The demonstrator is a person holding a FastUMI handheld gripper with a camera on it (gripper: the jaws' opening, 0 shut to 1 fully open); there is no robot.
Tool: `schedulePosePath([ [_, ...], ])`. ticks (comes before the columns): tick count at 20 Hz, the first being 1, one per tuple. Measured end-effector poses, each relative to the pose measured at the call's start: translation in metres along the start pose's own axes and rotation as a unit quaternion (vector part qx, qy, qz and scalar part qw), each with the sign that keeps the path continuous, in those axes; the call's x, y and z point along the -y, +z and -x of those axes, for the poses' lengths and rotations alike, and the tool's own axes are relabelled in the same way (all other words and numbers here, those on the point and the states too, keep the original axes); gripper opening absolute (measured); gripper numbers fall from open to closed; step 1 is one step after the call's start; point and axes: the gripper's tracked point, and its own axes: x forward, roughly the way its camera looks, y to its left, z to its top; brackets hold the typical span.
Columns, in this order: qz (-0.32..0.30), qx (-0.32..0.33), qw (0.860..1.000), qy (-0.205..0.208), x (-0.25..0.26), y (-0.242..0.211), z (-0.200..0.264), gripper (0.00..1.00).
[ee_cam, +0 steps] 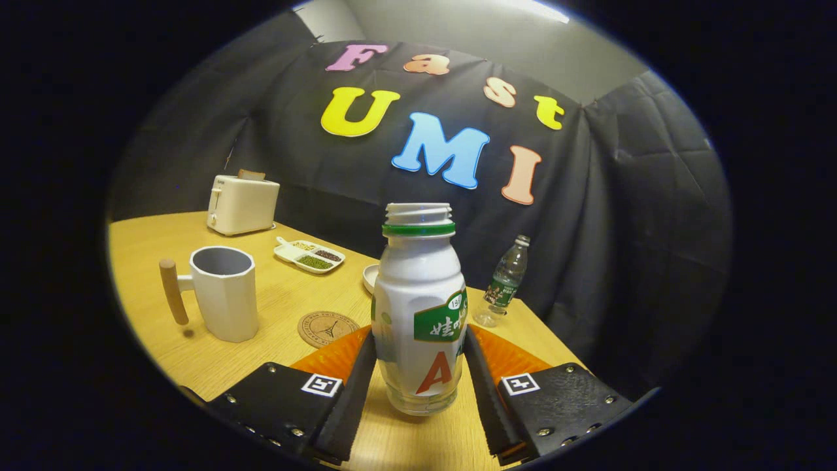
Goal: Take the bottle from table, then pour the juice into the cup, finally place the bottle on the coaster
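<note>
Dim, warm light falls from a bright strip overhead, leaving a soft glare on the table (274,307) and a small shadow beside the cup (223,293), while the fisheye bends and darkens everything toward the edges.

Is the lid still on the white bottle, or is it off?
Off. The white bottle stands upright between the gripper fingers, and its threaded neck is bare above the green ring, with no cap on top.

Uncapped bottle (419,307) upright between tongs (419,383), both fingers against its sides
</note>
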Motion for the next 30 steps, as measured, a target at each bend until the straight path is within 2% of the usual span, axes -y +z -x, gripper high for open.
schedulePosePath([
  [6,0.084,-0.003,0.996,0.003,-0.021,0.02,-0.008,0.74],
  [11,0.165,0.0,0.986,-0.013,-0.031,0.032,-0.014,0.74],
  [19,0.282,0.023,0.958,-0.039,-0.043,0.051,-0.016,0.74],
  [30,0.418,0.039,0.906,-0.055,-0.062,0.06,-0.019,0.74],
])
